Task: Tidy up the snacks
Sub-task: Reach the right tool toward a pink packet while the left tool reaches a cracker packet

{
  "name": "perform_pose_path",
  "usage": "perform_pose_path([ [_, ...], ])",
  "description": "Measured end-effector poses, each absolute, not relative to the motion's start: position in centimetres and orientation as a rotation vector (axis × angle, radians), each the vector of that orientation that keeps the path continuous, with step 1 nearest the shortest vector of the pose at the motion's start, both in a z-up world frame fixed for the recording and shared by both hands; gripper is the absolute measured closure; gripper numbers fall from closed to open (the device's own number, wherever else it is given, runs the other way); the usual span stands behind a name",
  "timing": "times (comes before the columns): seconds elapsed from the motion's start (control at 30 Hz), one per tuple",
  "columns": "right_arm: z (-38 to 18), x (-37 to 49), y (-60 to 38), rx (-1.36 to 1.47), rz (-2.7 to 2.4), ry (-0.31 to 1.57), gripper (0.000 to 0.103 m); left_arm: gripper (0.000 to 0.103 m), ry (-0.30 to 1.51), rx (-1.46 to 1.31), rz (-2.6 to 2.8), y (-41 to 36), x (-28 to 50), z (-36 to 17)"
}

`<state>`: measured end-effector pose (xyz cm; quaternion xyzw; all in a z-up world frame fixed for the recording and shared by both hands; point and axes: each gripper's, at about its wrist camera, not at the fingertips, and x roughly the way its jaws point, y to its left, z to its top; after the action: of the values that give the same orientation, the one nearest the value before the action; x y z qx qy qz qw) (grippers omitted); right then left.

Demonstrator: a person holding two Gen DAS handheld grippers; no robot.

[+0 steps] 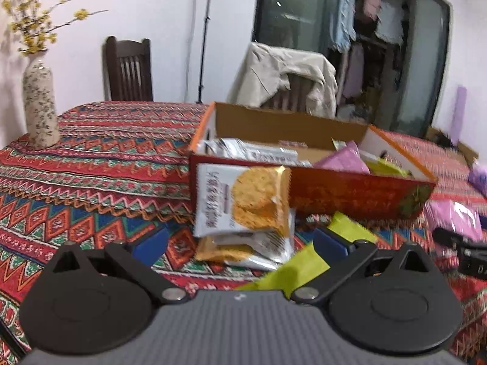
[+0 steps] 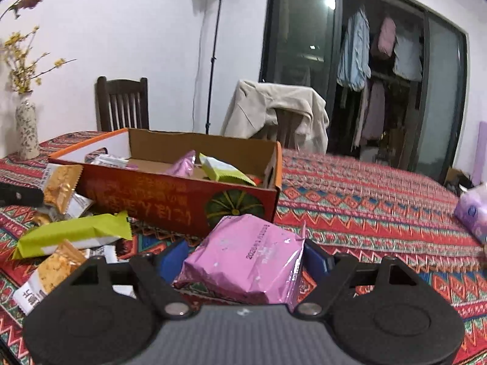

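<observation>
An open red and orange cardboard box (image 1: 359, 194) (image 2: 146, 194) stands on the patterned tablecloth with silver, pink and green snack packets inside. My left gripper (image 1: 240, 243) is open. Between its blue pads, untouched, lie orange cracker packets (image 1: 243, 200), one of them leaning on the box front. A green packet (image 1: 292, 270) lies by its right finger. My right gripper (image 2: 243, 258) is shut on a pink snack packet (image 2: 246, 258), just in front of the box's right end. More green (image 2: 73, 234) and cracker packets (image 2: 54, 267) lie to its left.
A flowered vase (image 1: 41, 109) stands at the table's far left. A dark chair (image 1: 129, 70) and a chair draped with a beige coat (image 1: 283, 79) stand behind the table. A purple tissue pack (image 2: 473, 213) sits at the right edge. A lamp stand (image 2: 213, 60) is by the wall.
</observation>
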<state>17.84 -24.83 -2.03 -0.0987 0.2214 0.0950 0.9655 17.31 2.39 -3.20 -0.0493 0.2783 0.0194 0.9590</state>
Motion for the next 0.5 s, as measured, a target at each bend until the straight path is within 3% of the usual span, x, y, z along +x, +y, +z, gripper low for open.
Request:
perform_pose_path([
  [0.5,-2.0,17.8,-25.2,-0.175,0.184,0.449,0.022,0.0,0.67,-0.069,0.084,1.7,20.4,-2.4],
])
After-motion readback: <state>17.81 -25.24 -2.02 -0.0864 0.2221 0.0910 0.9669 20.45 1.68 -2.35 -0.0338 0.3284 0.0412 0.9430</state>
